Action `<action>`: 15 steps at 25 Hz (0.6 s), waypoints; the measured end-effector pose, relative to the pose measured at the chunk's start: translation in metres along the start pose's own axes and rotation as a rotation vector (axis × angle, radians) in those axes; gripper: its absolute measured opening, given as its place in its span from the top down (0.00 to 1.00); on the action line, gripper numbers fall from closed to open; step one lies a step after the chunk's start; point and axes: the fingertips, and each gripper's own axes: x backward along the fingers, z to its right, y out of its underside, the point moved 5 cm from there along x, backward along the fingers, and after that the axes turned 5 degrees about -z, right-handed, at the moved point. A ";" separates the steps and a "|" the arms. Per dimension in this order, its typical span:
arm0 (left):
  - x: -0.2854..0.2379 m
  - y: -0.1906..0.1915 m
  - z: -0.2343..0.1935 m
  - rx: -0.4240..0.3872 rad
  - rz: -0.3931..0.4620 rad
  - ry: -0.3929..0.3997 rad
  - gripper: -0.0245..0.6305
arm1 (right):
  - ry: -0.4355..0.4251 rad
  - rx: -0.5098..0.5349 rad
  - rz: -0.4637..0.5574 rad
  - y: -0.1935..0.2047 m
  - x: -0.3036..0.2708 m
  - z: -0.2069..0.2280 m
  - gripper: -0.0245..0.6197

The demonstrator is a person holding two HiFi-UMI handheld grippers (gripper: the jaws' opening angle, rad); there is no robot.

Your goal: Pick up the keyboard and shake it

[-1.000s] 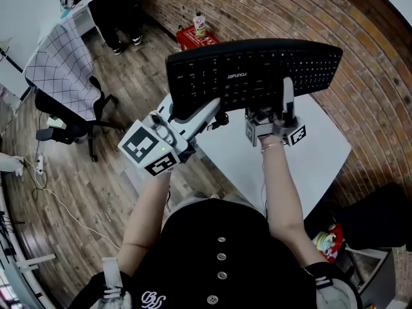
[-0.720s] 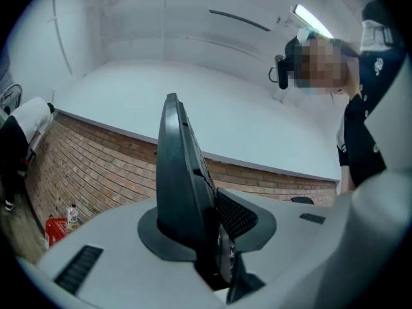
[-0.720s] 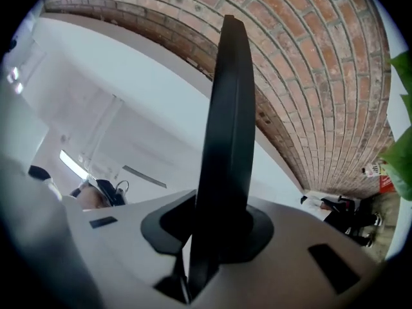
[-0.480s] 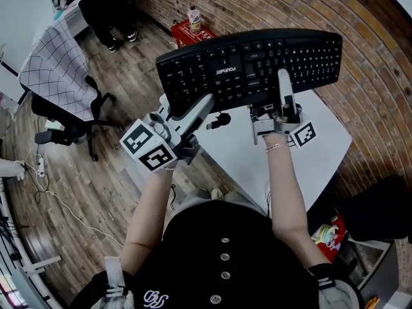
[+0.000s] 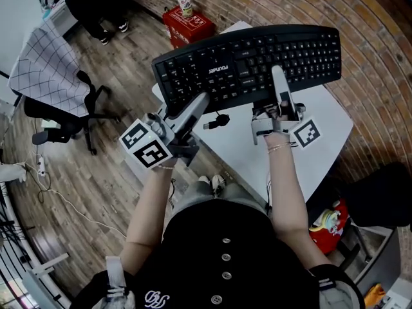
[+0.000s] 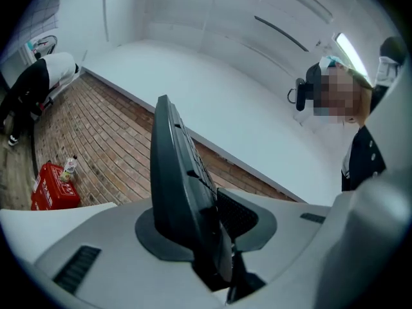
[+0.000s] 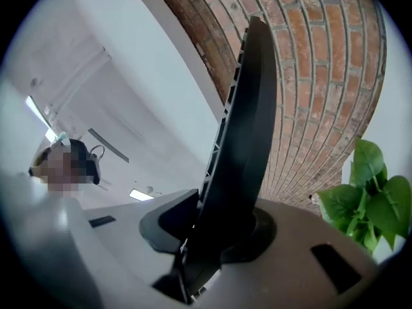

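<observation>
Head view: keyboard (image 5: 248,60) aloft above table (image 5: 325,137); left gripper (image 5: 198,100), right gripper (image 5: 277,76) fingers clamped on near edge. Likely shaking stage; next needs tight clamp.

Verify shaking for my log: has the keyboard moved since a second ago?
Yes: toward the person; the table now shows its far corner beyond the keyboard.

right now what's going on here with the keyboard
A person is holding a black keyboard up in the air above a white table, with its keys facing the head camera. The left gripper and the right gripper each have their jaws shut on its near edge, one towards each end. Nothing else is being handled.
</observation>
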 end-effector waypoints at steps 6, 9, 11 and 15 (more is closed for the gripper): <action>0.002 0.029 -0.011 0.111 -0.032 -0.014 0.78 | 0.133 0.008 -0.045 0.008 0.022 0.012 0.80; 0.008 0.049 -0.013 0.167 -0.052 -0.022 0.78 | 0.200 0.009 -0.062 0.017 0.042 0.018 0.79; 0.014 0.065 -0.013 0.202 -0.072 -0.030 0.78 | 0.245 -0.002 -0.069 0.025 0.059 0.022 0.79; 0.023 0.088 -0.017 0.261 -0.106 -0.050 0.78 | 0.315 -0.040 -0.094 0.040 0.082 0.033 0.78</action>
